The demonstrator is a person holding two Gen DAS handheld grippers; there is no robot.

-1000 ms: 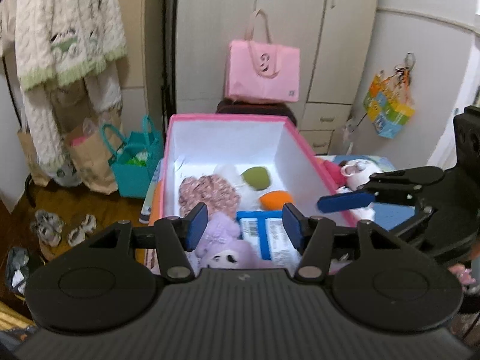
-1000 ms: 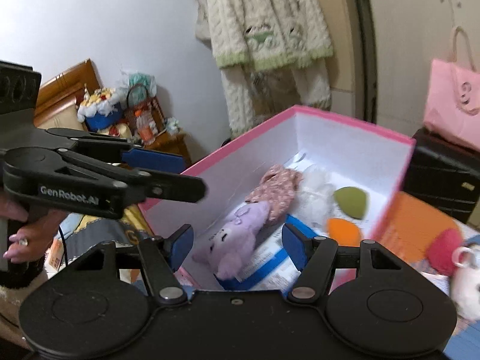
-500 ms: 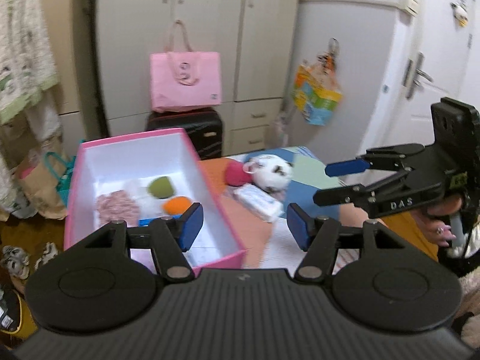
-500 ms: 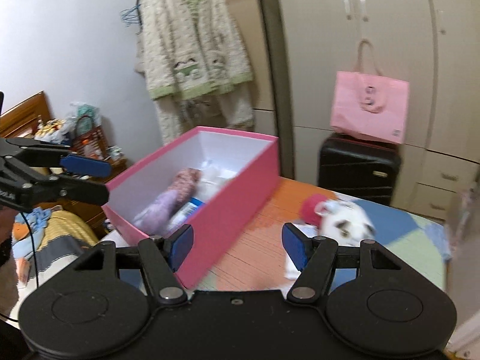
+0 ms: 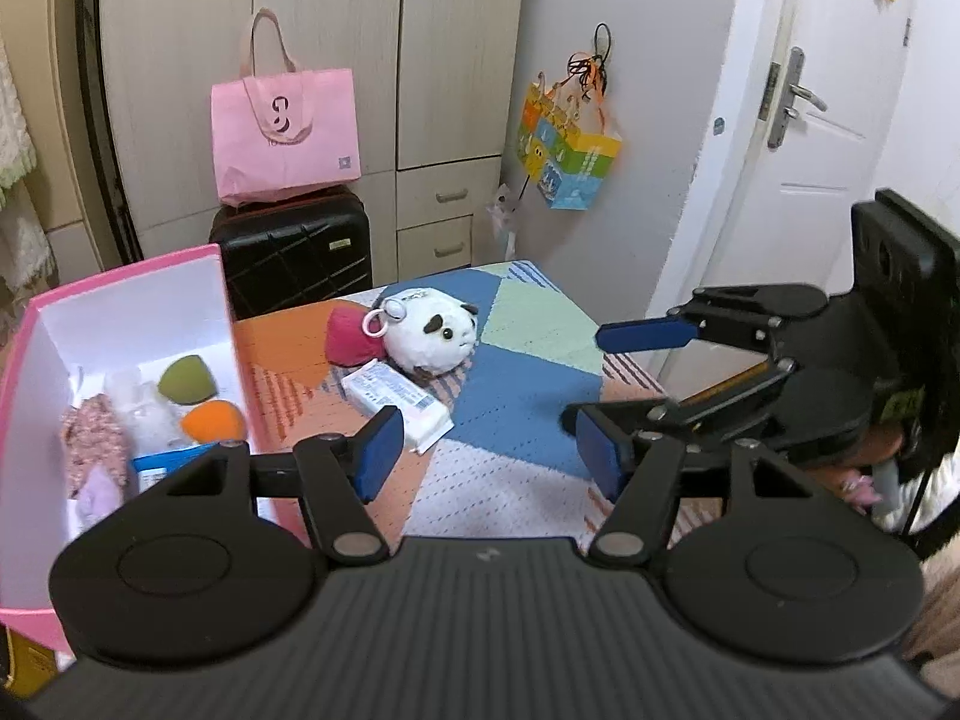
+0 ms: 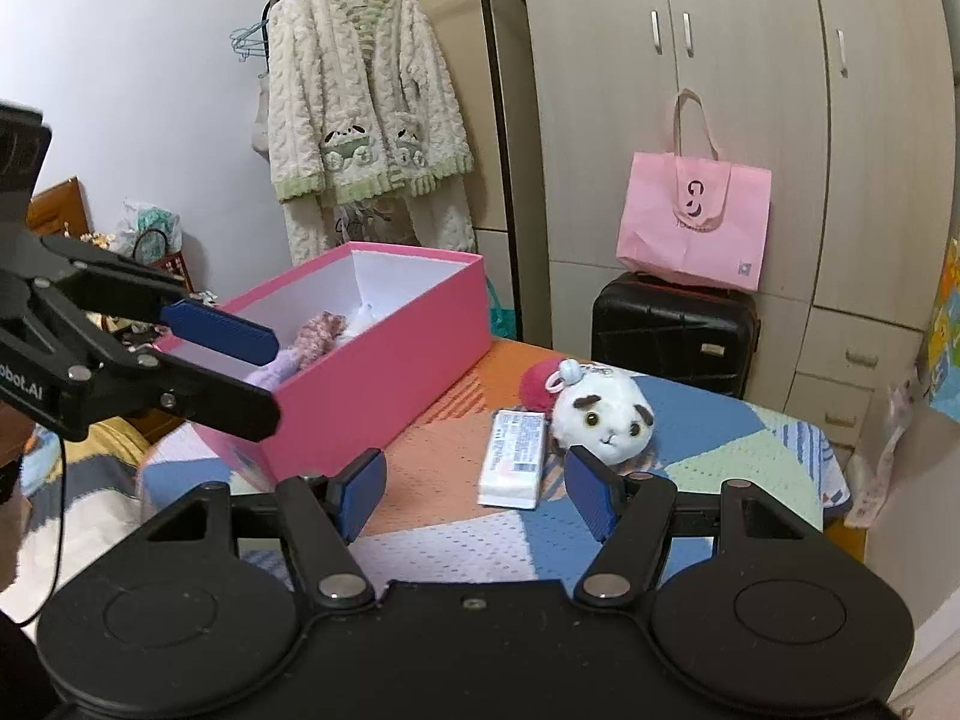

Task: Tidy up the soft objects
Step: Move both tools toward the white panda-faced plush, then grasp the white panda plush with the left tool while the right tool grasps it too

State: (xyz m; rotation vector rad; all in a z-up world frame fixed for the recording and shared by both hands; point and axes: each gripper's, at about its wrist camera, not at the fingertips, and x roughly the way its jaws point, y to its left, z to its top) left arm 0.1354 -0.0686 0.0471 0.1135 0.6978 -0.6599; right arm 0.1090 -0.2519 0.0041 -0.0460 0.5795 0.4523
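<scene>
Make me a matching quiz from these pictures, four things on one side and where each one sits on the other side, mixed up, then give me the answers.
Things:
1. green sponge
2. pink tote bag
3. tissue pack
4. fluffy cardigan

Places:
A. flat on the mat, beside the white plush toy
B. on a hanger by the wardrobe
C. inside the pink box
D. on top of the black suitcase

Pairs: 1-C, 2-D, 3-A, 4-B
</scene>
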